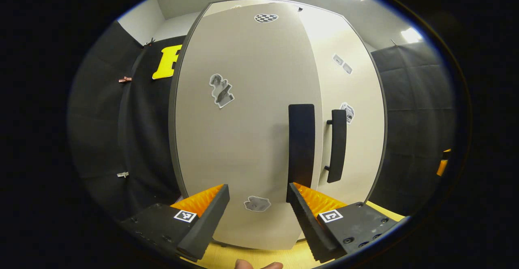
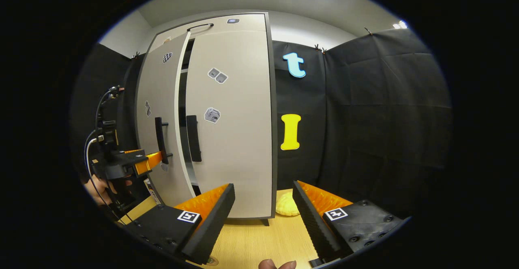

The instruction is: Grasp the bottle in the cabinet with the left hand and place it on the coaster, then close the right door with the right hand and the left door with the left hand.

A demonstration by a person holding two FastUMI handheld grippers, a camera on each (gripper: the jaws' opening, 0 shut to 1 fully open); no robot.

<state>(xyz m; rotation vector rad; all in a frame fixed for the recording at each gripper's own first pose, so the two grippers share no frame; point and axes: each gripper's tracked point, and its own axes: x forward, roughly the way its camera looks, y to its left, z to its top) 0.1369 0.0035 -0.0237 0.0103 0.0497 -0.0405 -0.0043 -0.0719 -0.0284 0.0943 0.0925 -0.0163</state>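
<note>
Left gripper [image 1: 258,204] gapes wide, empty, before the left door [image 1: 243,131], its handle [image 1: 301,151] at one o'clock. Right gripper [image 2: 263,204] likewise wide, empty.

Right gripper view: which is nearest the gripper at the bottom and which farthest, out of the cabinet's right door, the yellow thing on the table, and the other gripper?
1. Yellow thing, just ahead on the table.
2. Right door, ahead, slightly left.
3. Left gripper, far left, at the left door's handle.
</note>
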